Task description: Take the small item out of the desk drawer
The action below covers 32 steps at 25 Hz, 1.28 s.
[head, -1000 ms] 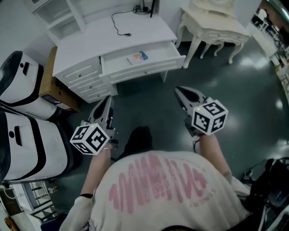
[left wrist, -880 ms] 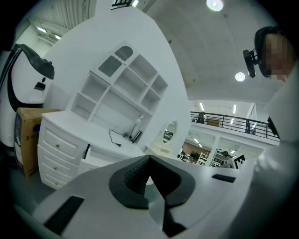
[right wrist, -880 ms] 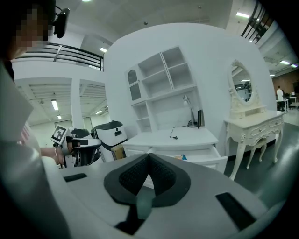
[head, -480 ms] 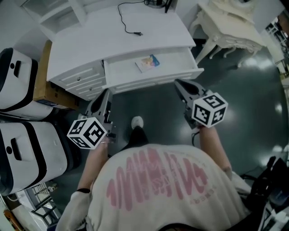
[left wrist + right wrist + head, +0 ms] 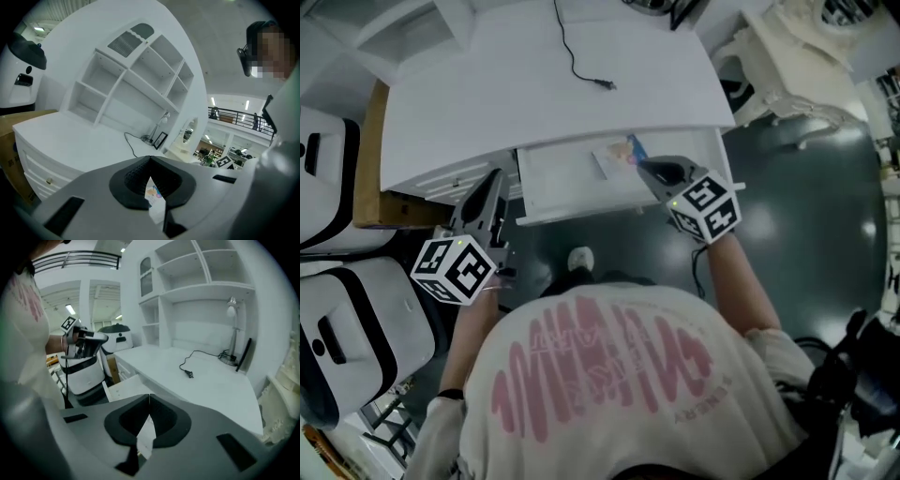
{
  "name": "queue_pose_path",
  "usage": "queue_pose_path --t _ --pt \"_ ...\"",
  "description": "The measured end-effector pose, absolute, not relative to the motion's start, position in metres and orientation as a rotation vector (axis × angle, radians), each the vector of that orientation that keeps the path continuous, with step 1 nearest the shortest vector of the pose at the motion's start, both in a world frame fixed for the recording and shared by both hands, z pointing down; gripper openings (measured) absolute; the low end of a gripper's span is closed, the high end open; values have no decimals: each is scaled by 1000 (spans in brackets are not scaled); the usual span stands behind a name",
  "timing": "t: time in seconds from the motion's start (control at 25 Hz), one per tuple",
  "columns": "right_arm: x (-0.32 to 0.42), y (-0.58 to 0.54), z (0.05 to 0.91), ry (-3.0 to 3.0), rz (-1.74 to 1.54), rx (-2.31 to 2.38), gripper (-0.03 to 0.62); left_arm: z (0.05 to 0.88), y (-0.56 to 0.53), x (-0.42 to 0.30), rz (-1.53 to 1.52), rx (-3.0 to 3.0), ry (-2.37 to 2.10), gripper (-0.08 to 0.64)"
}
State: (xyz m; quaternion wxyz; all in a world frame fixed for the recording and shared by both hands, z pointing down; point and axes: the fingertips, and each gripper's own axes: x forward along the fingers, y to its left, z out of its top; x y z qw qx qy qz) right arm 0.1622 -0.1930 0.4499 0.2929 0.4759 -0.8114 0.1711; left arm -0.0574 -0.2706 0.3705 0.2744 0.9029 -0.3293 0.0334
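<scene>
- Head view, far left: cardboard box [image 5: 367, 178], set against the end of the white desk [image 5: 487, 112].
- Left gripper [image 5: 495, 176]: in front of the desk's stack of small drawers, left of the open drawer. Jaws closed tip to tip, nothing between them.
- Drawer [image 5: 558, 180]: standing open below the desktop, white inside.
- Black cable [image 5: 572, 52]: lying on the desktop, plug end above the drawer.
- Small item [image 5: 615, 156]: flat and pale with colourful print, lying in the drawer's right half. It is well to the right of the left gripper and just left of the right gripper's tips.
- Right gripper [image 5: 643, 167]: over the drawer's right end, angled down, tips at the item's right edge. Contact cannot be told. Jaws closed together, gripping nothing.
</scene>
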Motion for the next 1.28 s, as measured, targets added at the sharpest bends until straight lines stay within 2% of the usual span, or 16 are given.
queue_pose_path --t 0.4,0.44,0.48,0.52,0.6,0.68,0.92,1.28 --pt "142 -231 564 -2013 260 609 24 421 -271 -97 124 2230 -1093 28" --pt "141 -230 574 -1999 236 555 75 425 -263 -104 126 2200 -1131 28" --pt "140 -229 583 -1987 216 501 207 430 -255 -112 127 2169 -1169 28" --pt "138 -228 592 -1975 196 453 231 434 -248 -120 128 2141 -1203 28" --pt "136 -228 605 -1950 144 367 239 443 -236 -134 134 2095 -1255 28" --pt "134 -228 616 -1921 80 283 303 450 -225 -145 143 2064 -1293 28" --pt "131 -229 637 -1853 -21 185 380 461 -196 -156 153 2012 -1346 28" --pt "121 -239 649 -1822 -37 185 446 465 -187 -163 145 1990 -1356 28"
